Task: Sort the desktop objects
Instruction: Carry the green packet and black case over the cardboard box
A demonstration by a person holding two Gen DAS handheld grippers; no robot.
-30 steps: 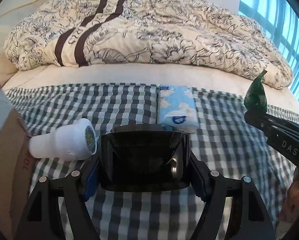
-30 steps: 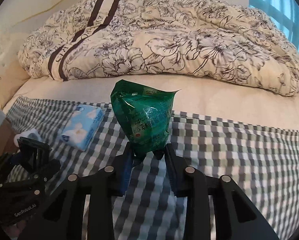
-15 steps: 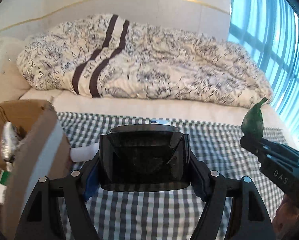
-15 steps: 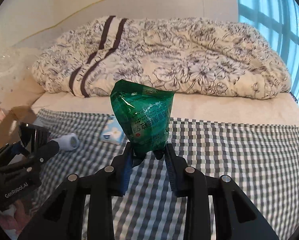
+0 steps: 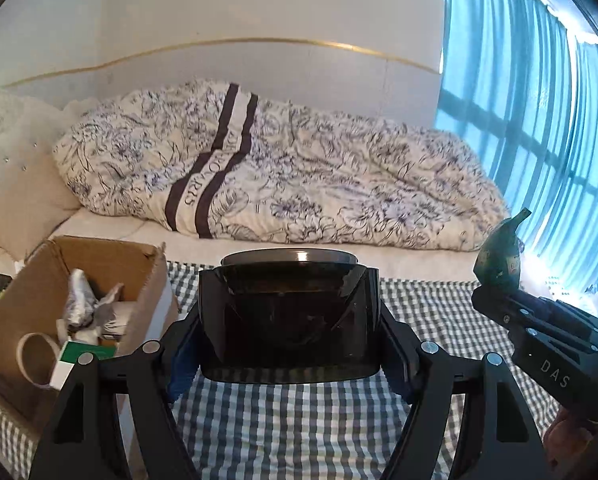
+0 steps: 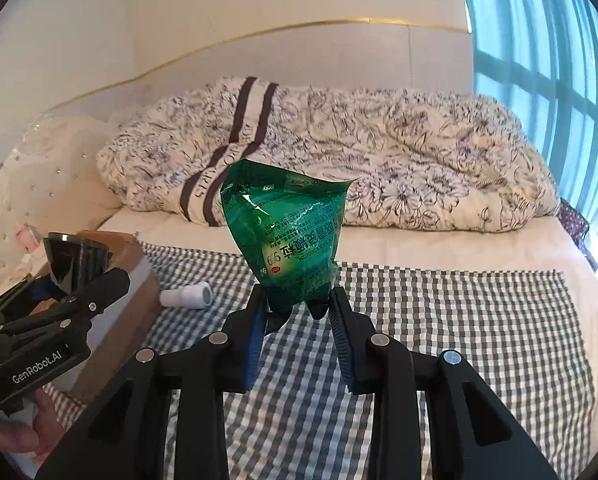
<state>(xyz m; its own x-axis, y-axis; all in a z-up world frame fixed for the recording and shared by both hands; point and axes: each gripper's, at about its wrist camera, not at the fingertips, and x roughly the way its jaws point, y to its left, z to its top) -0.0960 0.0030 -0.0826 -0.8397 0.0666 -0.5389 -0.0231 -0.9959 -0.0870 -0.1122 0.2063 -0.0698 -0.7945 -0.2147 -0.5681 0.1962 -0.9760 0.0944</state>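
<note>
Both hand-held grippers have risen since a second ago, so the cardboard box (image 5: pixel 75 300) now shows at the left, open-topped and already holding crumpled items. Beside it a white bottle (image 6: pixel 187 297) lies on the checked cloth (image 6: pixel 459 320). The left hand-held gripper (image 5: pixel 289 344) is clamped on a dark glossy container (image 5: pixel 289 312), held above the cloth near the box; it looks rigid and smooth, so likely slippery, best gripped across its flat sides. The right hand-held gripper (image 6: pixel 299 312) pinches a green packet (image 6: pixel 287 232) by its lower end, held upright; it looks light, soft and crinkly.
</note>
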